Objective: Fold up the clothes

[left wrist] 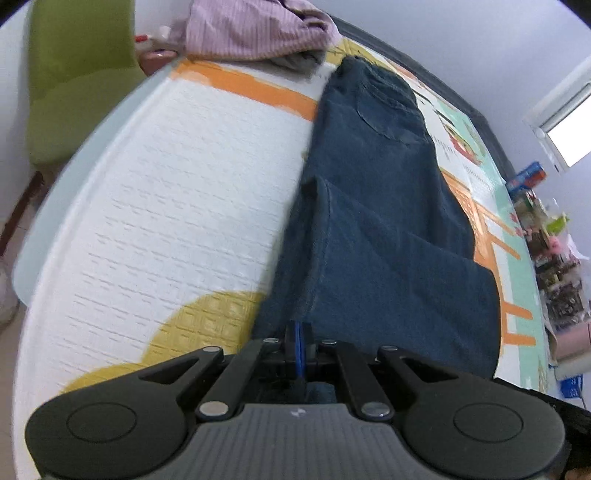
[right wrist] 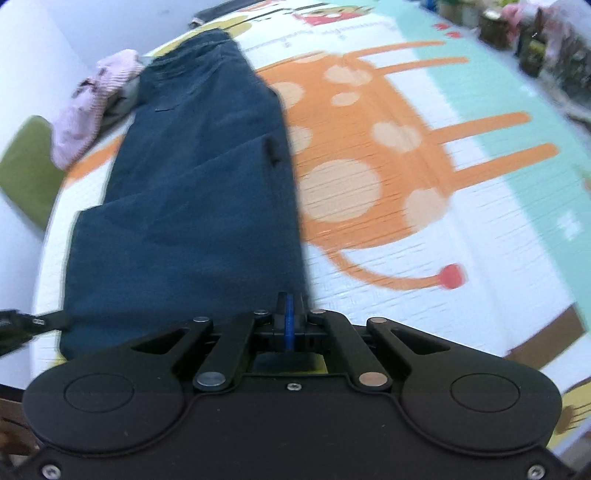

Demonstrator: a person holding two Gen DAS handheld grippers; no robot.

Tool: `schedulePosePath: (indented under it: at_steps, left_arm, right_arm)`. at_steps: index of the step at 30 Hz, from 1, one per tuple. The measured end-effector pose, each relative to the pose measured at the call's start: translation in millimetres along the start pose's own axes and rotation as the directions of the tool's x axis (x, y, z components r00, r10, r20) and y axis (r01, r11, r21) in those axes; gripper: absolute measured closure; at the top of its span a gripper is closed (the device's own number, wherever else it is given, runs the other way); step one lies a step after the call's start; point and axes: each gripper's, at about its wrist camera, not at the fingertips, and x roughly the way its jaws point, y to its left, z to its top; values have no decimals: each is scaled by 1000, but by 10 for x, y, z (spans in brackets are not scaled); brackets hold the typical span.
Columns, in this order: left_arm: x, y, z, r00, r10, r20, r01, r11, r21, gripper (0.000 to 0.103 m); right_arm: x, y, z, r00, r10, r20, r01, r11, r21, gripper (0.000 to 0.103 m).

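Observation:
A pair of dark blue jeans lies lengthwise on a patterned play mat, folded leg over leg, waistband at the far end. My left gripper is shut on the near left hem corner of the jeans. In the right wrist view the jeans run away from me, and my right gripper is shut on their near right hem corner. The left gripper's tip shows at the left edge of that view, by the other hem corner.
A pink striped garment over a grey one lies at the mat's far end, next to the waistband. A green chair stands beyond the left edge. Cluttered shelves line the right side. The mat carries an orange animal print.

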Motion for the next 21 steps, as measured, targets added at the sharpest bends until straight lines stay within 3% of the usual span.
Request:
schedulePosePath:
  at_steps: [1,4,9,16,21]
  left_arm:
    - [-42,-2,29,1000,8,14,-8,1000,-2,86]
    - [-119,-78,123,998,2,67,-3,1000,22,82]
    - [-120,-430,264,992,-52,117,38,992,118,76]
    - [129,-839,387,984,-102,144,70,975,211,67]
    - [522,-810,467,991,-73,111,48,976,211,67]
  right_arm:
    - [-26,-21,15,1000,-11,10,11,1000,6,87]
    - [-179,11,93,996,-23,90,24,1000,-11,87]
    - [-324,259,321,980,63,186,-52,997,-63,82]
    - [-101,632,568,978,118,173,-97,988,-121,82]
    - [231,692,667,982,128,141,-114,987,-110,82]
